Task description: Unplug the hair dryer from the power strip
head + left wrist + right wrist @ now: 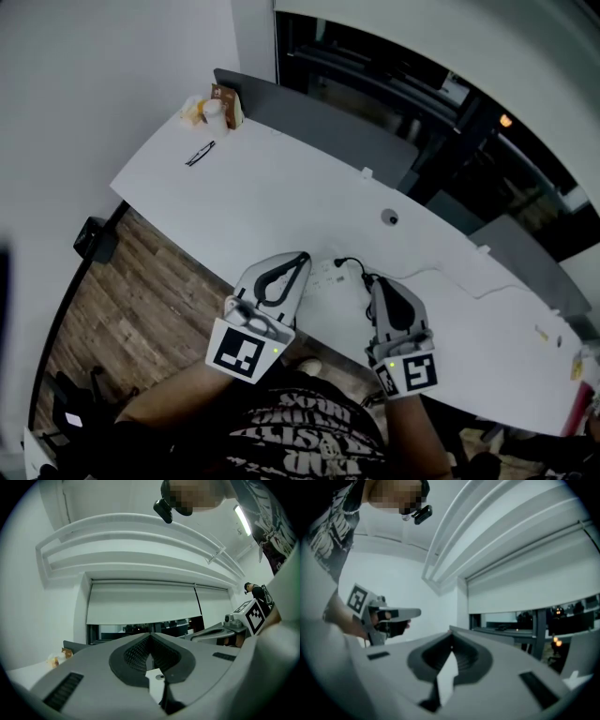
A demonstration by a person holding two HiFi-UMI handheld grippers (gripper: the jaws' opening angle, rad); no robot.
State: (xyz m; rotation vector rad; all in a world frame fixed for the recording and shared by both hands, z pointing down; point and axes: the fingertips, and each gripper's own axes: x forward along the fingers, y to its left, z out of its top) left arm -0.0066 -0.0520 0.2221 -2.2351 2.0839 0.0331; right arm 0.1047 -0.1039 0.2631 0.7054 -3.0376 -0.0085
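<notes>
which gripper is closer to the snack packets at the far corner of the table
Left. The left gripper hangs over the table's near edge, on the snack packets' side; the right gripper is beside it, farther from them.

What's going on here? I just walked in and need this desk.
A person at the white desk holds a gripper in each hand. The left gripper and right gripper are both shut and empty, pointing level over a white power strip with a black cord at it. Whether the plug is in cannot be told.
</notes>
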